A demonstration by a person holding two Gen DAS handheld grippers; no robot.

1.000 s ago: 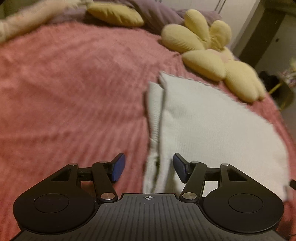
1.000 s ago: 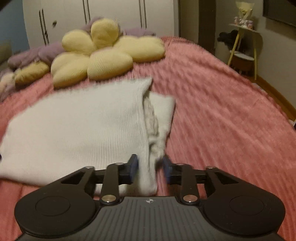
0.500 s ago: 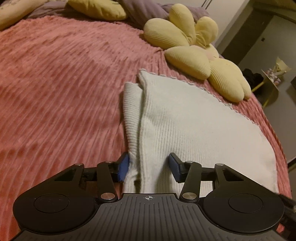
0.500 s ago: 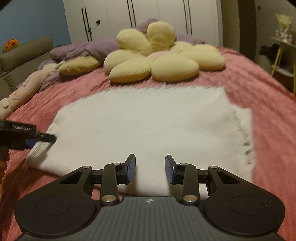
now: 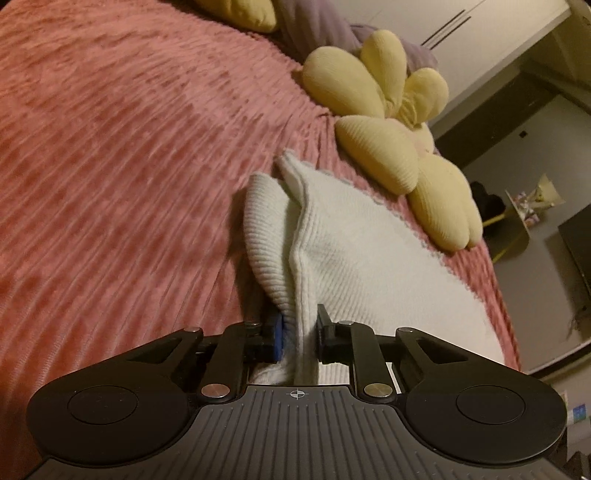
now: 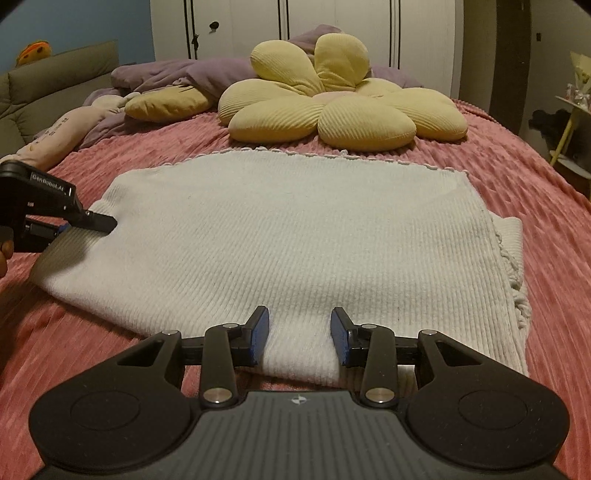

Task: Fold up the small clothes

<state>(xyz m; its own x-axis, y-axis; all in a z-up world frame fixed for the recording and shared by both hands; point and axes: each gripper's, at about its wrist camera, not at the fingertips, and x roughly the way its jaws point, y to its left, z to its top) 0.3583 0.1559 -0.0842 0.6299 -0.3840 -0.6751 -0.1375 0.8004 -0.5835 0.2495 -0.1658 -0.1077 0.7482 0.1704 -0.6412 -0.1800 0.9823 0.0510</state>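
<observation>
A white ribbed knit garment lies folded flat on the pink bedspread. My left gripper is shut on the garment's left edge, which is bunched and lifted a little between the blue pads. From the right wrist view the left gripper shows at the garment's left corner. My right gripper is open, its fingers astride the garment's near edge, empty.
A yellow flower-shaped cushion lies just behind the garment. Purple bedding and a pale plush toy sit at the back left. A white wardrobe is behind the bed, a small side table to its right.
My left gripper has closed on the garment's left edge and raised it slightly. My right gripper has moved from the garment's right side to its near edge and opened wider.
</observation>
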